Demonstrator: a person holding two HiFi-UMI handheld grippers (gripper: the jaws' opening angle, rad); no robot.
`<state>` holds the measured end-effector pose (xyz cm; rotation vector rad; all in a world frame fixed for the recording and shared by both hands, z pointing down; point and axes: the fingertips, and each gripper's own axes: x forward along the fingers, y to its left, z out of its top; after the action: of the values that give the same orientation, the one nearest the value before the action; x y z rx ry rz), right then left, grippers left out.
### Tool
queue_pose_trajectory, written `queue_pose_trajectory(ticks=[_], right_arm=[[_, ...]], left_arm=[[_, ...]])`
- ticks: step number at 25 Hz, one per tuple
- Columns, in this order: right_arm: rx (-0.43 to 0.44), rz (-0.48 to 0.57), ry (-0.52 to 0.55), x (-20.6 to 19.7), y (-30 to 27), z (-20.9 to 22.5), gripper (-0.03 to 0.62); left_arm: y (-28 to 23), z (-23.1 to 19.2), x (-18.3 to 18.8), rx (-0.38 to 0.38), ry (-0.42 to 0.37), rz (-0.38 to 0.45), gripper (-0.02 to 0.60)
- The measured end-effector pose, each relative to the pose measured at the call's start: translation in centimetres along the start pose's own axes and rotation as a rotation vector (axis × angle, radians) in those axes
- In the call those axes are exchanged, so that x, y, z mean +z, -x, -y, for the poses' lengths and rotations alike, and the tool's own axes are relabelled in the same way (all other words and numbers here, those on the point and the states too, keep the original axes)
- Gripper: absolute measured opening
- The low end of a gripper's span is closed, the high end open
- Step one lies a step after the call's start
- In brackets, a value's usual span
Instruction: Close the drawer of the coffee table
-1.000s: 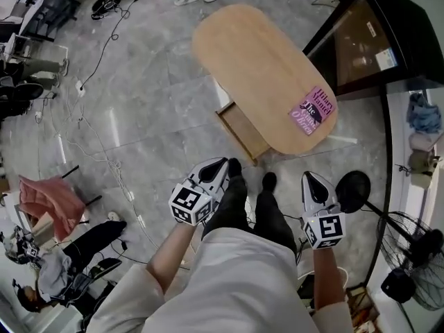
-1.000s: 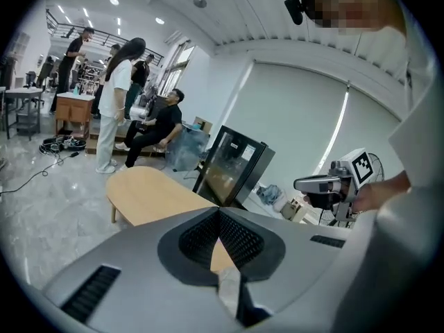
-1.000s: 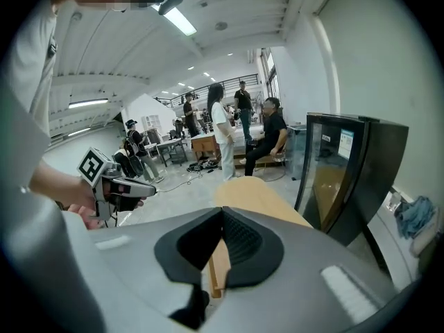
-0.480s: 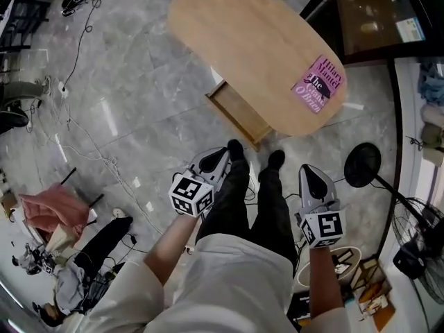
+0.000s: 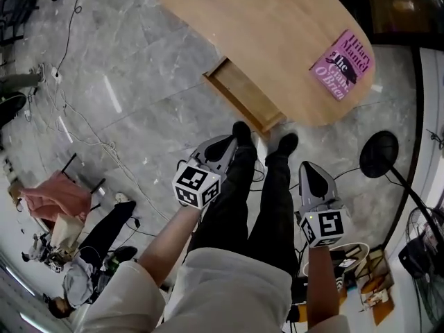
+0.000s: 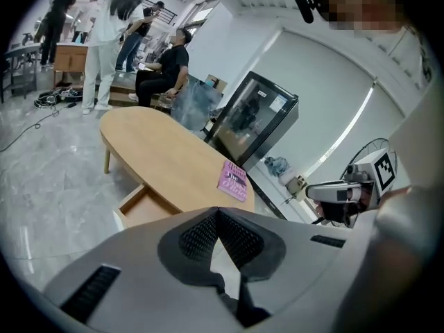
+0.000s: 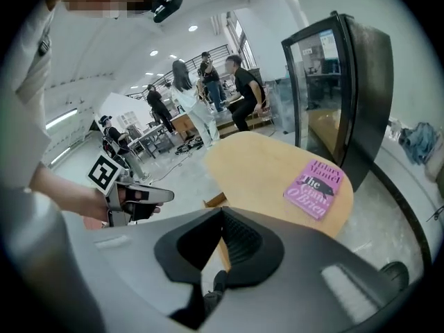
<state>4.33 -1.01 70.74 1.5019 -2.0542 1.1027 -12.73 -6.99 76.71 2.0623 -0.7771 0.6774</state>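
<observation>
Lower now beside the person's legs [image 5: 243, 200], the left gripper [image 5: 230, 142] and right gripper [image 5: 308, 167], both closed on nothing, face the coffee table [image 5: 263, 26], whose open drawer [image 5: 244, 99] juts toward them, nearer the left.

the surface [image 5: 263, 33] is pale wood, smooth and matt, and the drawer [image 5: 243, 101] under it shows the same light wood on its walls and bottom. the book [image 5: 341, 64] has a pink paper cover with a faint sheen. the floor [image 5: 139, 82] is grey veined stone tile, polished, streaked with reflected light. the left tool [image 5: 223, 144] and right tool [image 5: 309, 170] have smooth matt grey plastic shells; their pads [image 6: 201, 236] are dark and finely ribbed. the marker cube [image 5: 196, 184] is matt white with black print. the trousers [image 5: 270, 200] are dark cloth. the pink cloth [image 5: 55, 200] looks soft and creased. the cabinet [image 7: 333, 89] has a glossy black frame and glass.
</observation>
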Motion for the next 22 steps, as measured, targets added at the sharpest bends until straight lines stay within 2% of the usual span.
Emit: queue_pose_trajectory(ticks=[12, 17, 19, 22], right_arm=[[0.103, -0.072, -0.045, -9.3, -8.7, 1.2, 0.009], [0.131, -0.104, -0.062, -12.9, -11.9, 1.7, 0.009], [0.139, -0.117, -0.07, -14.3, -13.1, 1.8, 0.009], [0.143, -0.127, -0.095, -16.0, -14.4, 2.1, 0.009]], left_arm=[[-8.7, -6.0, -9.1, 0.011, 0.071, -0.072, 0.006], [-12.0, -8.5, -13.4, 0.046, 0.088, -0.104, 0.006], [-13.2, -9.4, -14.9, 0.053, 0.126, -0.106, 0.006], [-14.7, -10.9, -17.2, 0.054, 0.259, -0.108, 0.014]])
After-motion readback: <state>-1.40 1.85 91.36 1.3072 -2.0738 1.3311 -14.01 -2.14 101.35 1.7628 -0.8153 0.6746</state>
